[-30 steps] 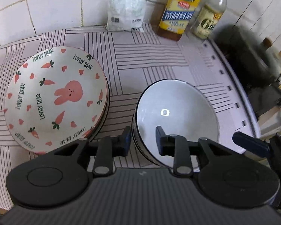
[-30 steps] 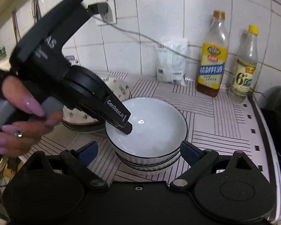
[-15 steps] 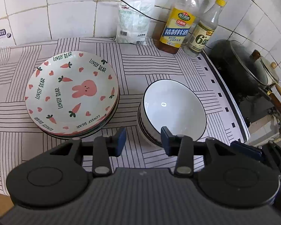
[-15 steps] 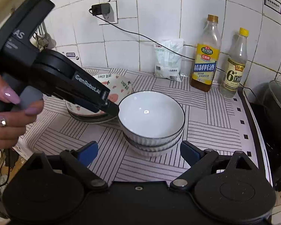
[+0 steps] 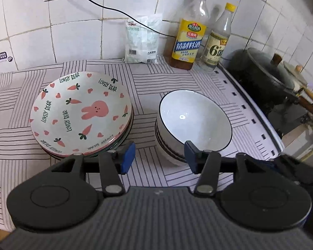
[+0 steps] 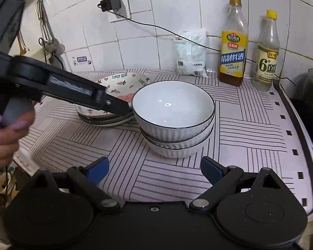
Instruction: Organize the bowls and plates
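I am counting three white ribbed bowls [image 6: 173, 123] nested in one stack, mouths facing up, standing on the striped cloth of the table [image 6: 250, 137]; just beside them on their left is a stack of carrot-and-rabbit plates [image 5: 81, 112], lying flat, how many I cannot tell from the edges. Two bottles are standing upright at the tiled wall, the yellow-labelled one [image 5: 189, 33] touching or nearly touching the clear one [image 5: 218, 41], with one white packet [image 5: 141, 39] leaning left of them. A dark lidded pot [image 5: 267, 79] is sitting off the cloth to the right. My left claw [image 5: 159, 156] is opening, nothing between its blue pads, hanging short of the bowls and plates; a second ago it was narrow and close over the bowl rim, and I am now seeing it drawn back toward me. My right claw [image 6: 154, 169] is standing wide and empty, pointing down at the cloth before the bowls.
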A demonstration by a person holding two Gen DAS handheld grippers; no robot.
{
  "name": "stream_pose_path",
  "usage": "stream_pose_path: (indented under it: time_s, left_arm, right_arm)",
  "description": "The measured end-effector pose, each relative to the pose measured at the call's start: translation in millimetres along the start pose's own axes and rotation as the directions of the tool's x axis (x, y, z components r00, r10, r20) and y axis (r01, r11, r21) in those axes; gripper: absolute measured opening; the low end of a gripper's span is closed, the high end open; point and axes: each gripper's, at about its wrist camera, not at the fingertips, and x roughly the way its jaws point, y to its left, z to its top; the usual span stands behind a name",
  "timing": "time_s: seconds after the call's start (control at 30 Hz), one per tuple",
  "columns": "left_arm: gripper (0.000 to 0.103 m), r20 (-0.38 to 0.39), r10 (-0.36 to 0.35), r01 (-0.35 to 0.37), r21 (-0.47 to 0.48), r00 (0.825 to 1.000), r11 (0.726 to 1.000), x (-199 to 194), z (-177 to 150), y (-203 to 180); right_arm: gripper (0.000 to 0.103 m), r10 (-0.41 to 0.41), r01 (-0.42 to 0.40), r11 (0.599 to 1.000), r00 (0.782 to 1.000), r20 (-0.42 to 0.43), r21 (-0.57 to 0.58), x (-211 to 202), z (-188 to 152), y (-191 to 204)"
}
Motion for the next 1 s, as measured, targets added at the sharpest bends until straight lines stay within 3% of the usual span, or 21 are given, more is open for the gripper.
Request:
stream_pose_path:
  time_s: [0.3,0.57,0.67,1.0]
  left_arm:
    - [0.054,0.024,-0.010,0.010,-0.032,1.000,0.999,3,2,5]
    - [0.058,0.013,-0.049,0.050,-0.075,0.999,0.996,14,10,7]
    - [0.058,0.005,-0.068,0.068,-0.102,0.998,0.992,25,12,8]
    - [0.059,-0.113,-0.078,0.059,-0.165,0.991,0.985,70,19,5]
  right_arm:
    - [0.097,-0.007,0.007,1.000,0.996,0.092,0.002,44,-19,-18]
    - [0.097,-0.041,0.041,0.999,0.998,0.047,0.001,78,-22,-30]
    - [0.097,-0.041,0.042,0.999,0.997,0.065,-0.012,87,-20,-28]
    - [0.100,-0.015,0.014,1.000,0.993,0.113,0.004,107,-12,-29]
